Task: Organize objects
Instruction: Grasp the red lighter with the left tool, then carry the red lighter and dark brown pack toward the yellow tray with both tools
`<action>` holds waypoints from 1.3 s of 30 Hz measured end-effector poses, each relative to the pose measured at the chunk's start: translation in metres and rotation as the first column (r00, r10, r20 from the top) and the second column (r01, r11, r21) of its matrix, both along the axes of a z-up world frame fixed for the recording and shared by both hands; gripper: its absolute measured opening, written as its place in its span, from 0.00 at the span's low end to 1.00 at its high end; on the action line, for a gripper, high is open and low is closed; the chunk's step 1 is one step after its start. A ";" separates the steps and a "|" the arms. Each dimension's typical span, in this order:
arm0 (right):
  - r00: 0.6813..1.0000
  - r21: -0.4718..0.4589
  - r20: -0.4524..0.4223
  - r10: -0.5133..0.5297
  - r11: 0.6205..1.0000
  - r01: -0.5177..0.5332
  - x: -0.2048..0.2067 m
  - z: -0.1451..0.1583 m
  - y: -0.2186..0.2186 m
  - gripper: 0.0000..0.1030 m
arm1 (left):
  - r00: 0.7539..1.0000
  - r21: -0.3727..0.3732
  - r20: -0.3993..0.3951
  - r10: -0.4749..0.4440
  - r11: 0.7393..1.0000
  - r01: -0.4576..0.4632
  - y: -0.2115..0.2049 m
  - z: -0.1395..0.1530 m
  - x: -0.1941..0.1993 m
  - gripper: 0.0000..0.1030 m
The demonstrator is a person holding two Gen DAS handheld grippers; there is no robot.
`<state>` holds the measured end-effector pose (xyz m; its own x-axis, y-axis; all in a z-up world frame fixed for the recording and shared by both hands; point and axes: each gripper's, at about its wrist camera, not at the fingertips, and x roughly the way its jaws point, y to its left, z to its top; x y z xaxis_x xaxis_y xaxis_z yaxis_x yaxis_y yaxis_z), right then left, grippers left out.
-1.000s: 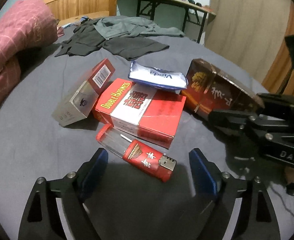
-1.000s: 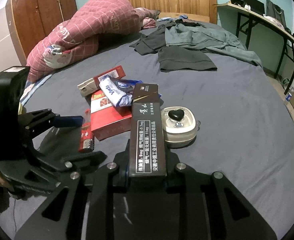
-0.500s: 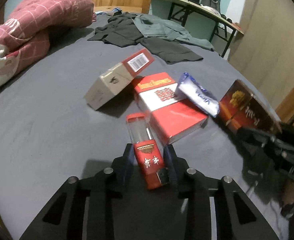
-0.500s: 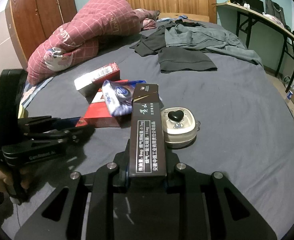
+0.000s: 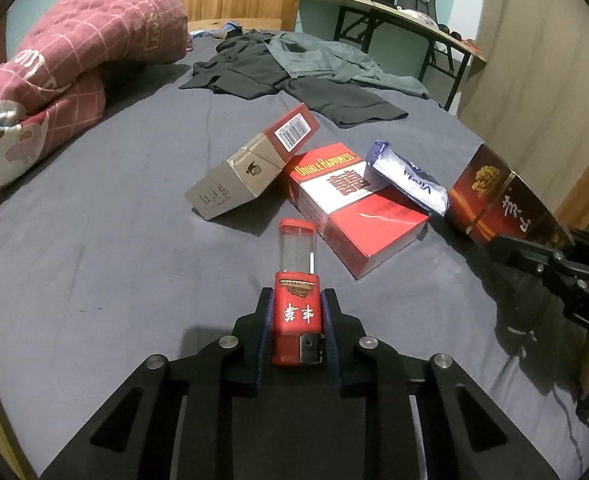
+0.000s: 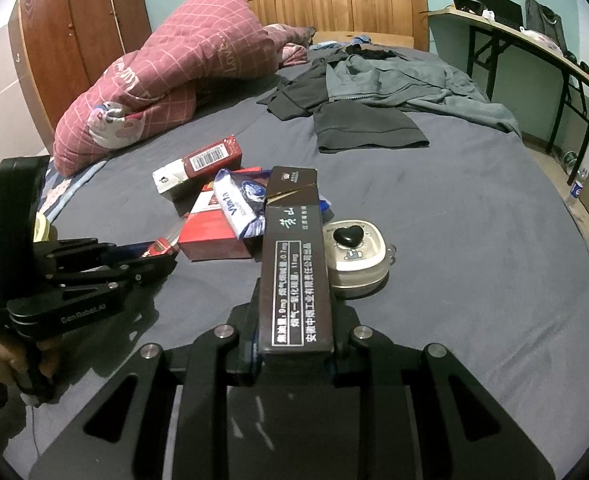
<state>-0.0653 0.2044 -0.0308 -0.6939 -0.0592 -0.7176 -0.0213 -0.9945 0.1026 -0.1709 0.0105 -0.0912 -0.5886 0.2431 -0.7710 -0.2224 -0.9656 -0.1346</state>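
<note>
While clamped in the left tool [image 5: 297, 316], lighter [image 5: 297, 300] lengthwise, clear end forward.

Matte black all over on the left gripper [image 5: 297, 312]: angular linkage arms, round silver screws, blue pads lining the fingers. Right gripper [image 6: 294, 320], same black build, same silver screws; white lettering runs along each gripper's side.
</note>
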 end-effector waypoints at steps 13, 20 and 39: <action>0.999 -0.012 -0.026 -0.040 0.999 0.040 0.023 0.023 -0.006 0.23 | 0.998 -0.076 -0.047 0.030 0.997 -0.034 -0.002 0.037 0.053 0.21; 0.988 -0.062 -0.049 -0.144 0.988 0.141 0.053 0.038 -0.008 0.23 | 0.993 -0.032 -0.110 0.052 0.998 -0.056 -0.003 0.072 0.089 0.21; 0.981 -0.093 -0.091 -0.172 0.982 0.164 0.083 0.061 -0.028 0.23 | 0.977 0.018 -0.199 0.078 0.997 -0.076 -0.022 0.121 0.174 0.21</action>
<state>0.0182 0.1761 0.0304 -0.7659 0.0068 -0.6430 -0.1731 -0.9652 0.1959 0.0026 -0.0115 0.0303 -0.7475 0.1979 -0.6341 -0.1706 -0.9798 -0.1047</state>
